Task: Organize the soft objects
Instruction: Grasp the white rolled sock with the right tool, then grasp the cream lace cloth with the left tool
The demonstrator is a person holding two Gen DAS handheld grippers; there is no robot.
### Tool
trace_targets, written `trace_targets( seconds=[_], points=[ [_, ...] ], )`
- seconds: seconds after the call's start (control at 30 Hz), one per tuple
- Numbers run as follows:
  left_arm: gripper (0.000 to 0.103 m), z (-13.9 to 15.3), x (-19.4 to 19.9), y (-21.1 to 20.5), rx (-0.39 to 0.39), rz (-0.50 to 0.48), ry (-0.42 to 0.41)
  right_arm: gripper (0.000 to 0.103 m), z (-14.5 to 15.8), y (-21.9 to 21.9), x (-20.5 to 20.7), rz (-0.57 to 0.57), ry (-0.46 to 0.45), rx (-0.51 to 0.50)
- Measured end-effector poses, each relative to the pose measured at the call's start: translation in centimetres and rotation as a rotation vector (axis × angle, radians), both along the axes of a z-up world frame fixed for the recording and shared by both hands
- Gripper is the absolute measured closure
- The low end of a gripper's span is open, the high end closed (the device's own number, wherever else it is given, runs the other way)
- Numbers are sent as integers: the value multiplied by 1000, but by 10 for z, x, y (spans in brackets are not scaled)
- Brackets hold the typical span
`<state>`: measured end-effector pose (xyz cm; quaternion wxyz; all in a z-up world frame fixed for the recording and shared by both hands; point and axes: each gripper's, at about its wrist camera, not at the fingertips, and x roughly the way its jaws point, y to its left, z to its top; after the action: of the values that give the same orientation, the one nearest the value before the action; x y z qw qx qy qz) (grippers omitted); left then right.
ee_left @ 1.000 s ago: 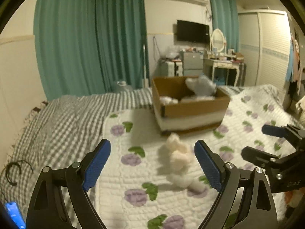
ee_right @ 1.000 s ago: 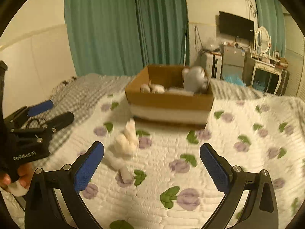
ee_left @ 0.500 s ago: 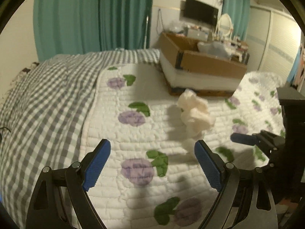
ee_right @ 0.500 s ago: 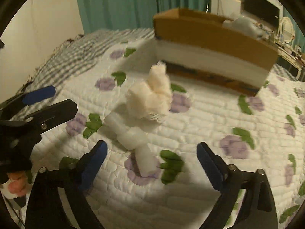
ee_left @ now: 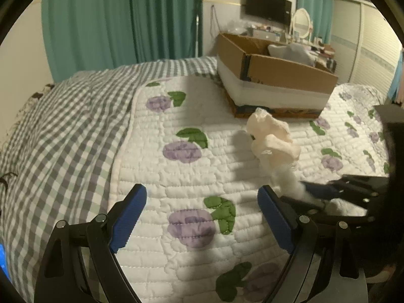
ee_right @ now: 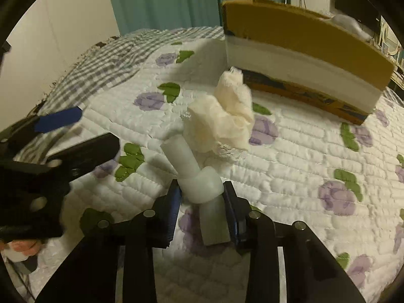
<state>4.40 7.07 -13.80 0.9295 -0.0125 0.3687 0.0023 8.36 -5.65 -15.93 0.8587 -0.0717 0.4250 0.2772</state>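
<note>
Quilted bedding (ee_right: 290, 151) printed with purple flowers fills the lower half of both views, with a grey checked blanket (ee_left: 63, 126) at the left of the left-wrist frame and a cardboard box (ee_right: 303, 25) across the upper right of the right-wrist frame. At the bottom centre of that frame the right gripper (ee_right: 202, 197) has its blue pads pressed in on the white knotted end of a soft toy (ee_right: 199, 174). The toy's long axis runs up the frame from the jaws, slightly left at the white stem and then right to the cream ruffled end (ee_right: 224, 118), which lies just short of the box's lower edge. So the box sits straight ahead along that axis and higher in the frame; I judge the coming move to be a lift forward over its wall. The left gripper (ee_left: 202, 207) is spread wide with nothing between its pads, over bare quilt, the toy off at its right finger.
</note>
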Motion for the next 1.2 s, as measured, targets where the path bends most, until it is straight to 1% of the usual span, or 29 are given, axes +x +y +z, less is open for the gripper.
trace_targets(
  seconds=[0.1, 0.2, 0.3, 0.37, 0.5, 0.63, 0.7, 0.73, 0.83, 0.87, 0.93, 1.0, 1.03, 1.1, 1.2],
  points=[
    [12, 4, -1, -7, 17, -9, -5, 71, 12, -13, -6, -12, -23, 11],
    [12, 10, 1, -22, 31, -42, -7, 71, 24, -33, -8, -39, -36, 21],
    [12, 12, 9, -38, 9, -65, 12, 71, 35, -54, 1, -81, -44, 37],
    [12, 13, 18, -50, -22, -91, 25, 71, 40, -65, 9, -105, -44, 53],
    [13, 7, 42, -67, -71, -95, 57, 71, 46, -84, 24, -145, -47, 73],
    [14, -6, 68, -76, -66, -65, 79, 70, 44, -99, 38, -194, -33, 48],
    [25, -12, 75, -79, -64, -63, 86, 70, 41, -107, 44, -210, -22, 53],
    [27, -16, 80, -81, -65, -59, 94, 70, 39, -111, 47, -216, -13, 58],
    [29, -21, 83, -80, -77, -35, 101, 70, 35, -116, 54, -226, 12, 64],
    [40, -22, 83, -80, -82, -35, 103, 70, 35, -117, 54, -227, 18, 66],
    [57, -24, 83, -82, -70, -41, 119, 70, 35, -117, 54, -223, 19, 68],
    [64, -23, 82, -85, -48, -46, 122, 70, 37, -116, 52, -216, 17, 73],
    [70, -21, 80, -85, -51, -54, 115, 70, 38, -115, 50, -213, 16, 76],
    [70, -14, 72, -86, -71, -68, 96, 70, 41, -115, 47, -208, 12, 78],
    [71, 1, 59, -90, -59, -73, 61, 70, 48, -116, 39, -205, -5, 81]
  ],
)
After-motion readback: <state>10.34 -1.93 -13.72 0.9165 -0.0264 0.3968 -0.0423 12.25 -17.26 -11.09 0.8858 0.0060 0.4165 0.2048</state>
